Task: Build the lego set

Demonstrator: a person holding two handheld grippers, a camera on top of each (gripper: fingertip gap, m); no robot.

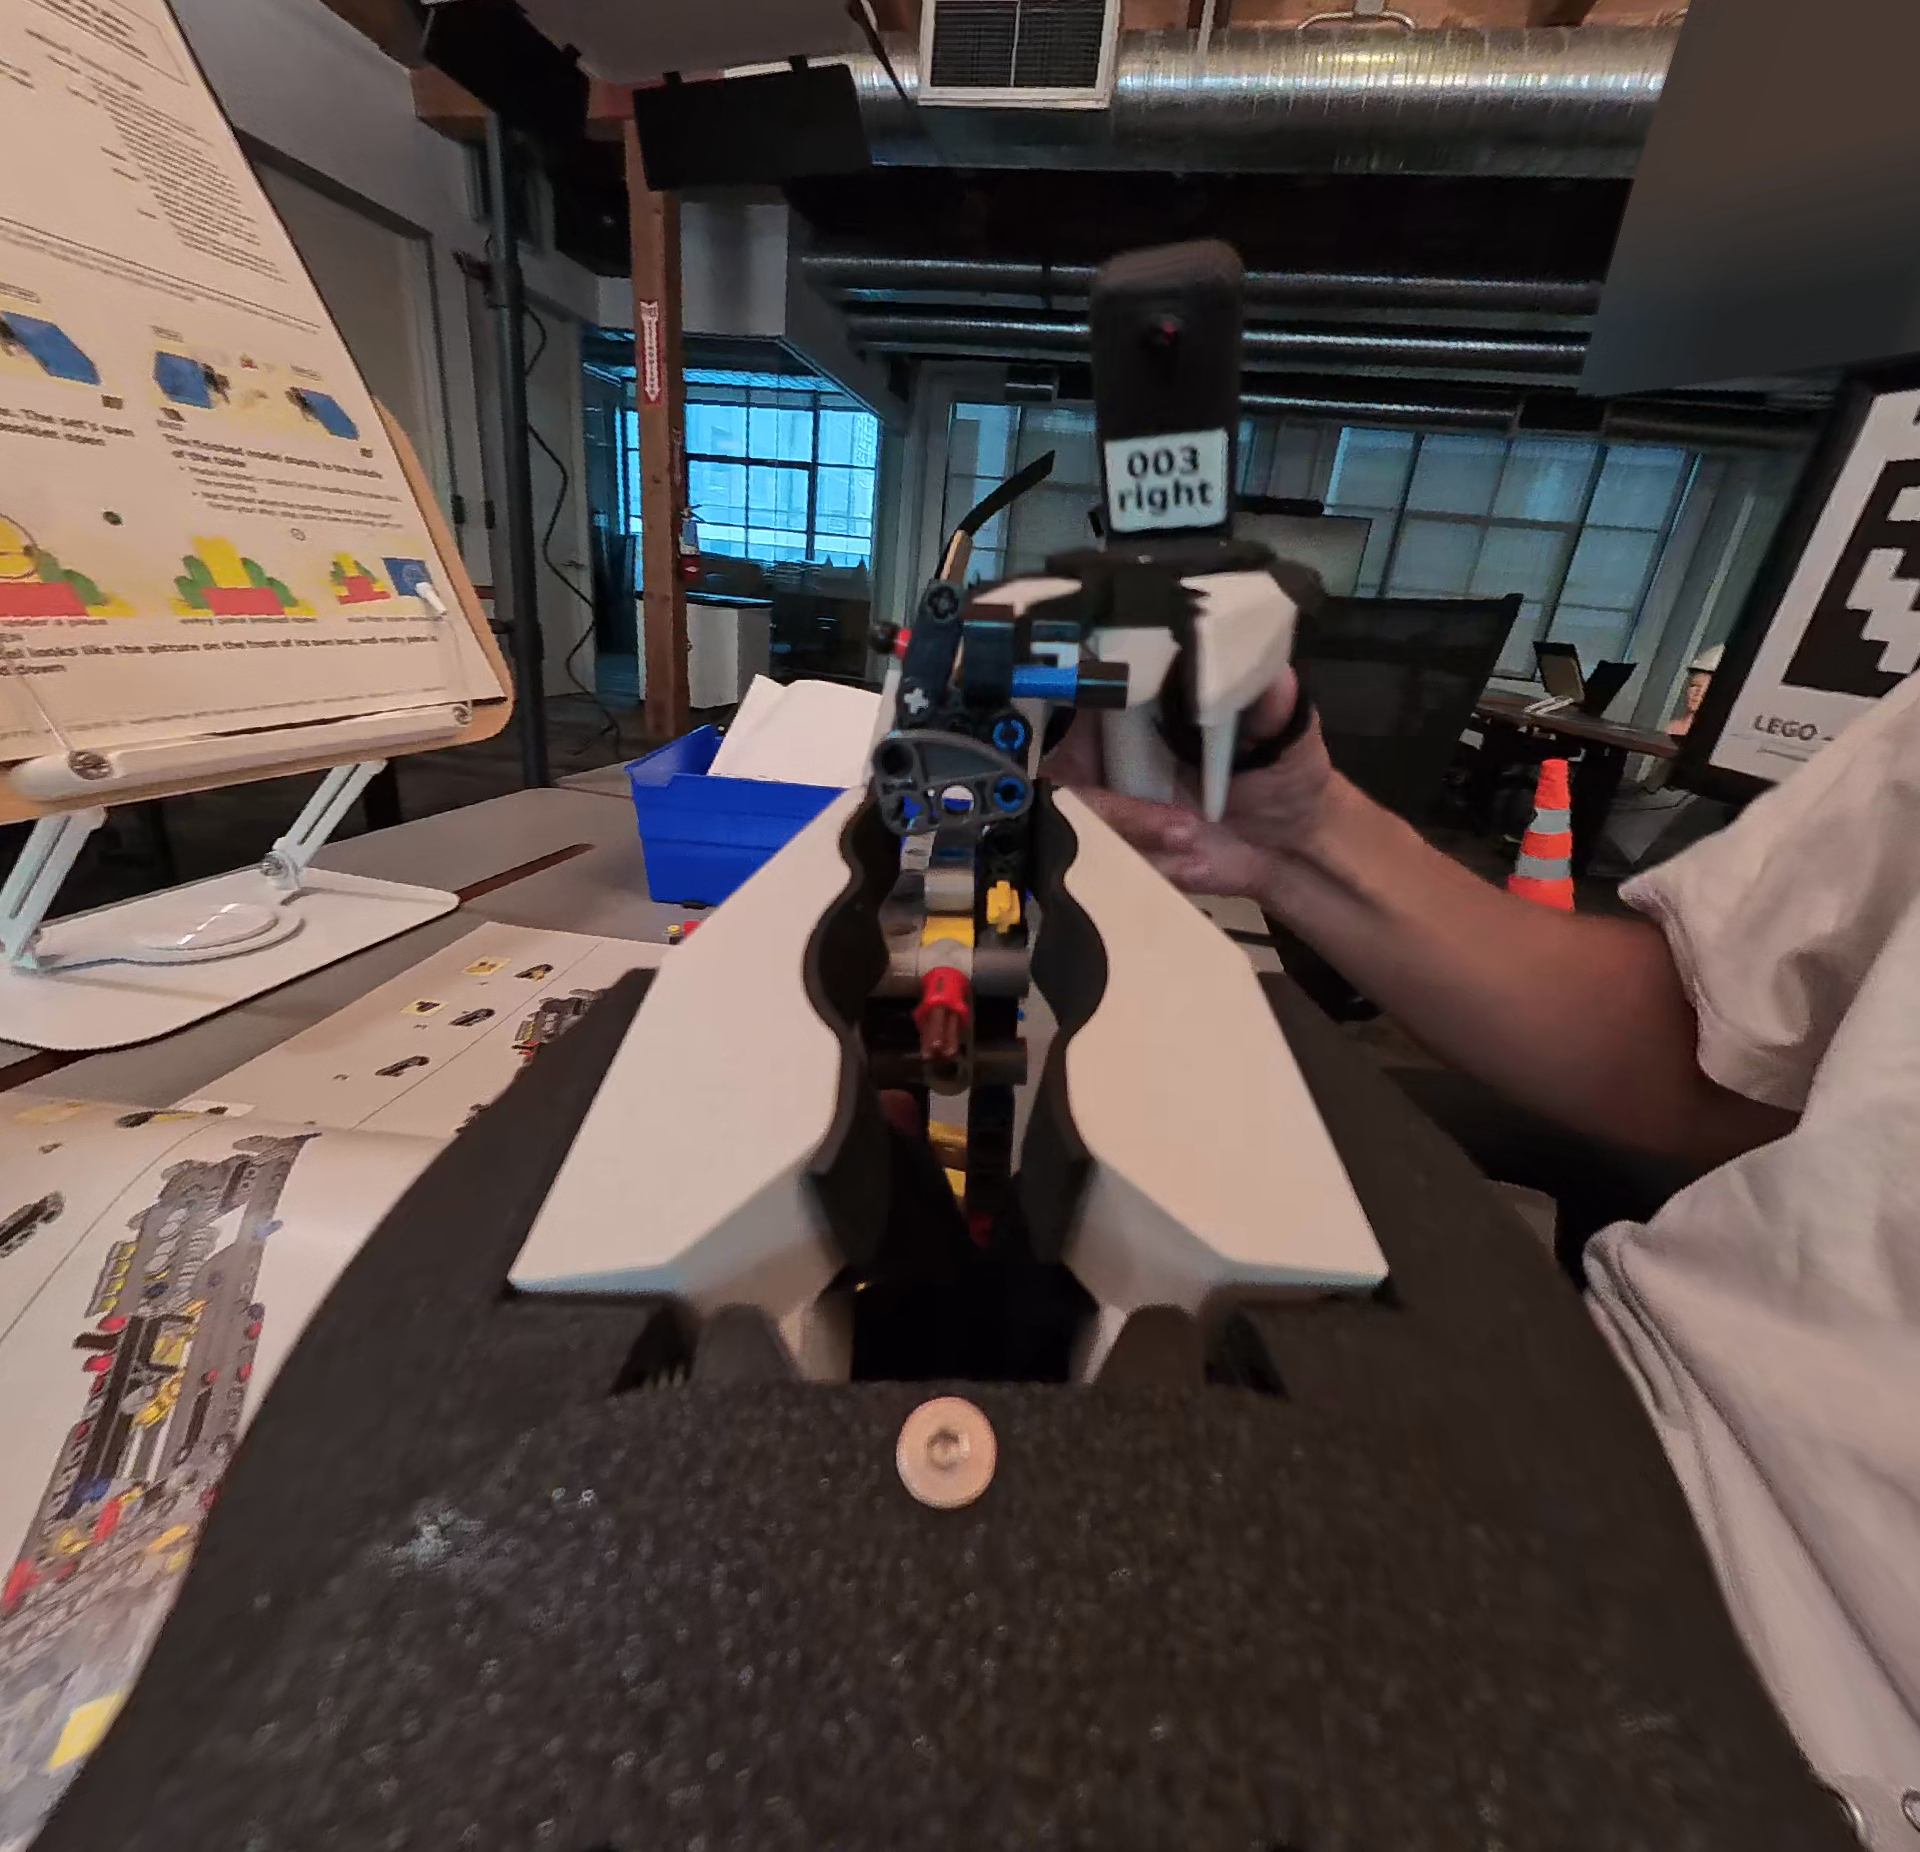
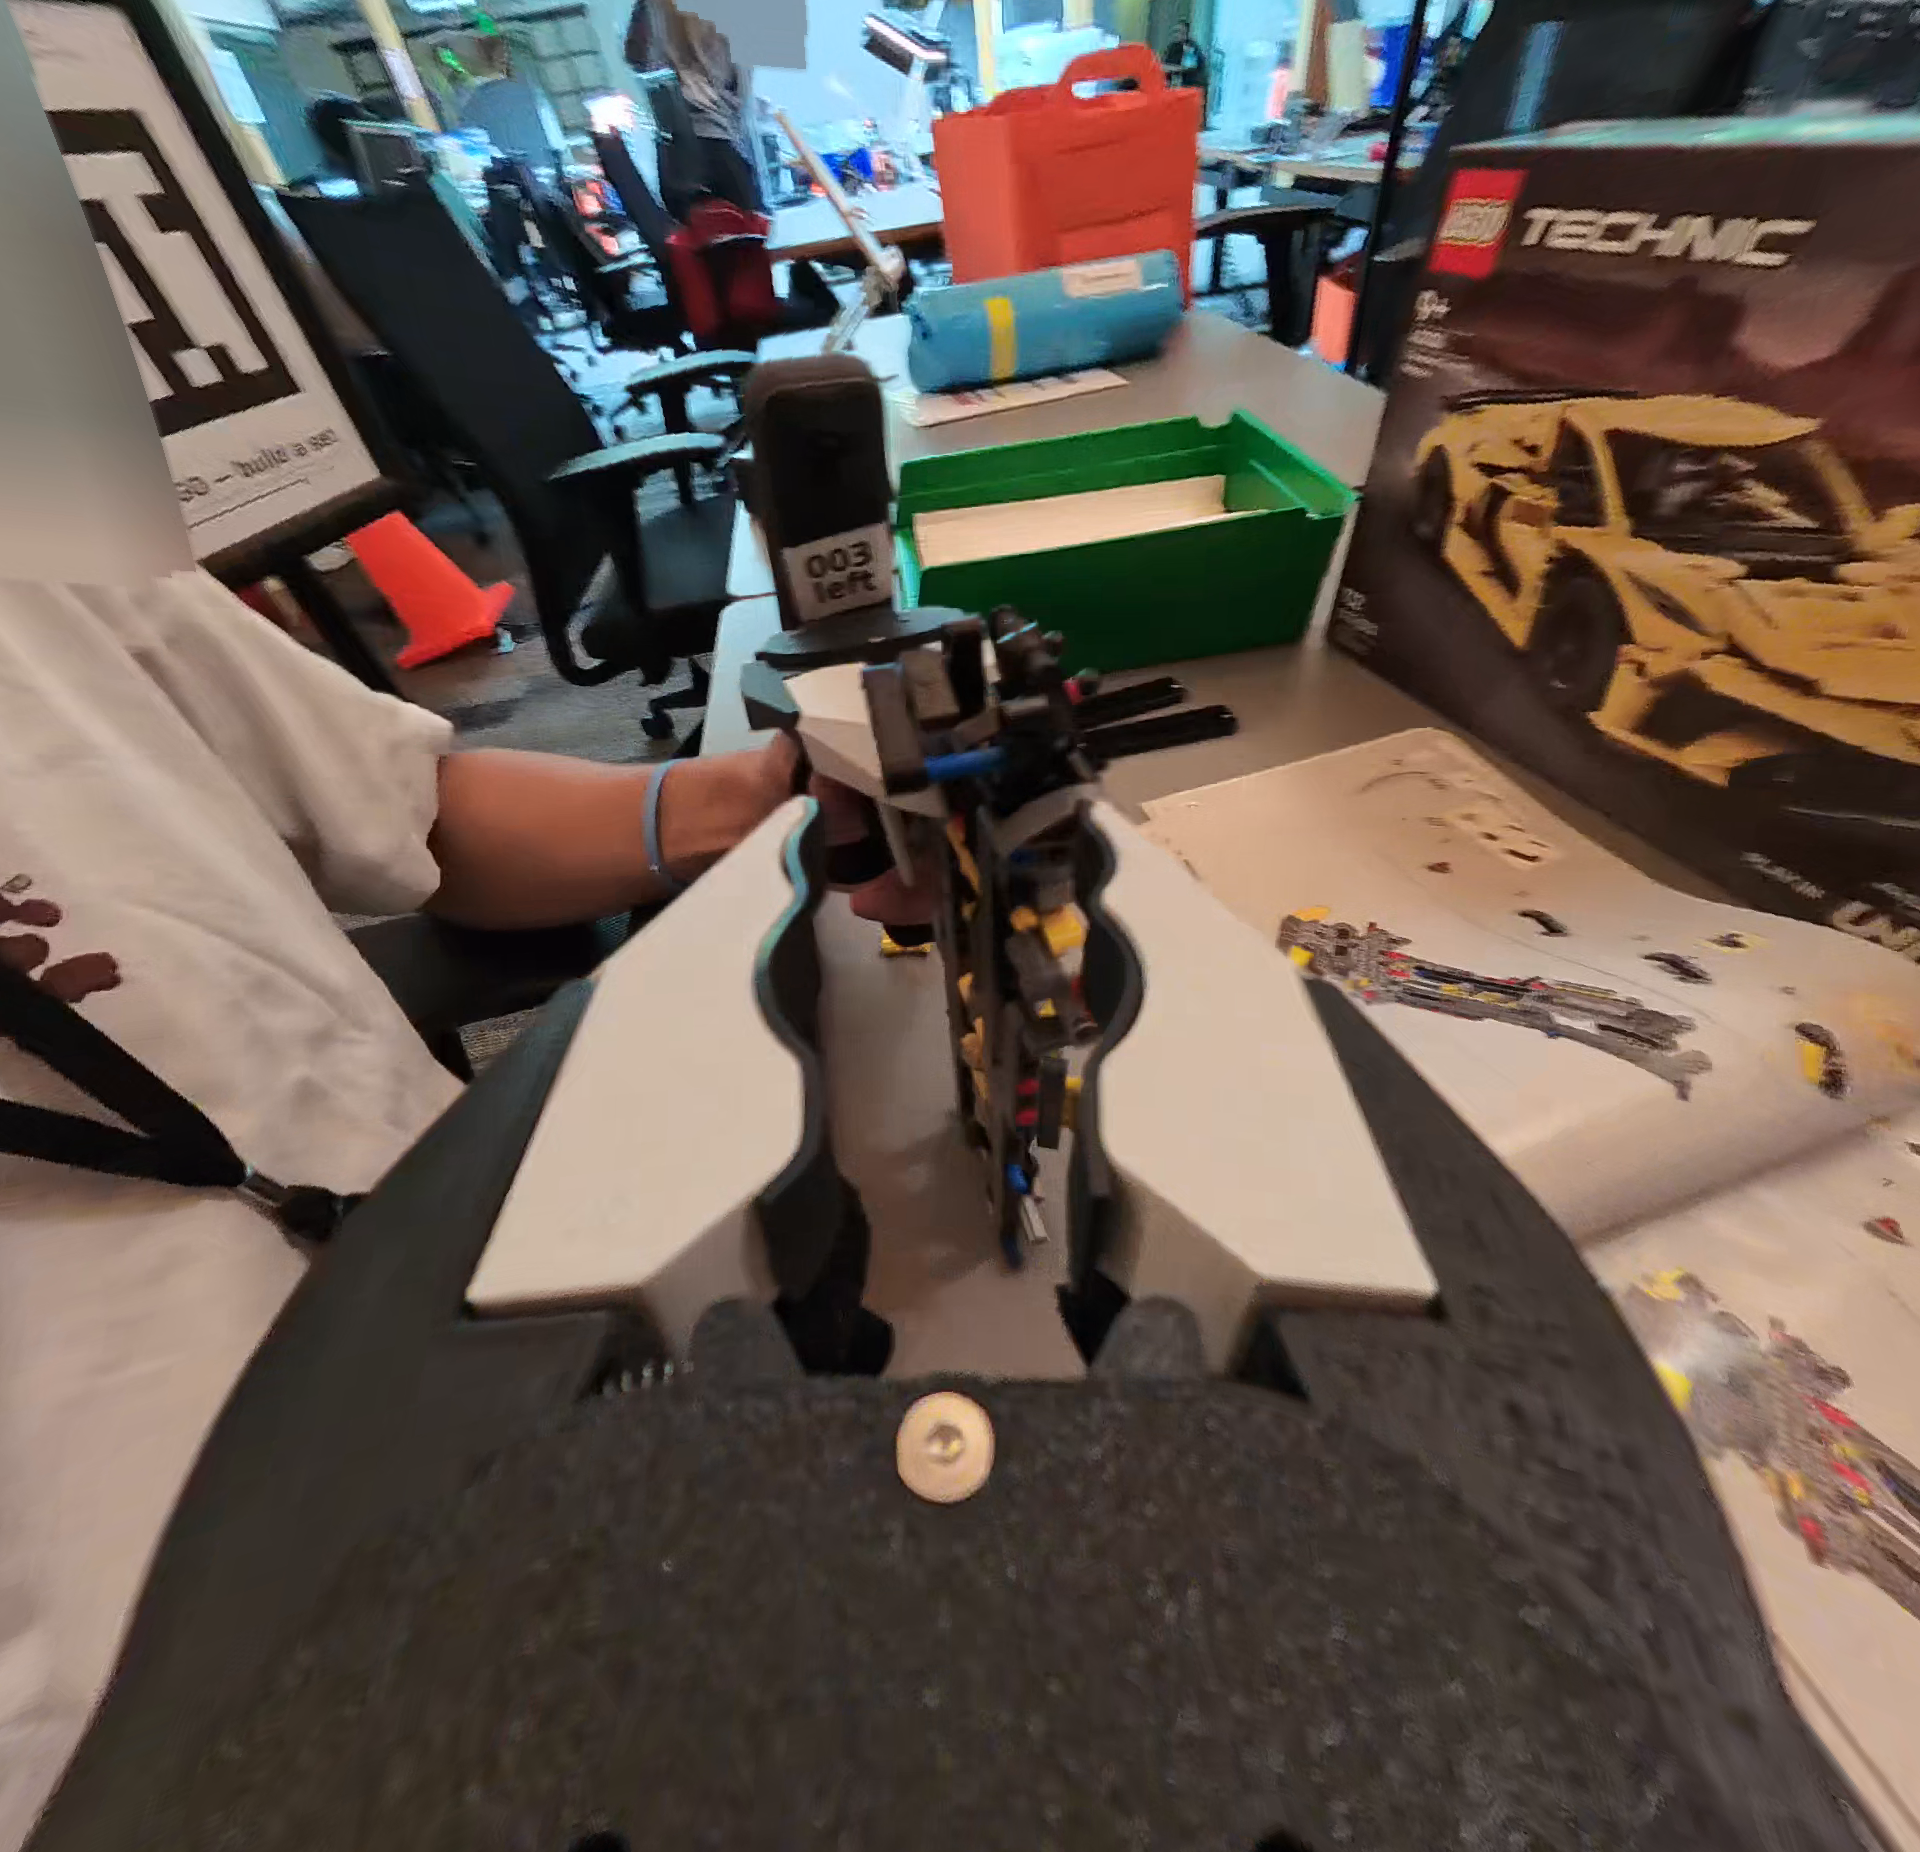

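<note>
Lego chassis part-built, much left to do

Lego assembly (image 1: 951,929), a long, narrow frame of black and grey beams with blue, yellow and red pins, is held in the air above the worktop (image 2: 1278,701), between my two grippers. My left gripper (image 1: 951,846) has its jaws closed narrow on one end of it. My right gripper (image 2: 951,846) comes at it from the opposite end, jaws only partly closed; the frame lies against one jaw with a gap to the other, so I cannot tell whether they grip it. Judging by the yellow car on the dark cardboard set box (image 2: 1662,514) and the open instruction booklet (image 2: 1475,981), only a slim core frame exists: no wheels, no yellow body panels yet. Most of the build remains, I'd say.
</note>
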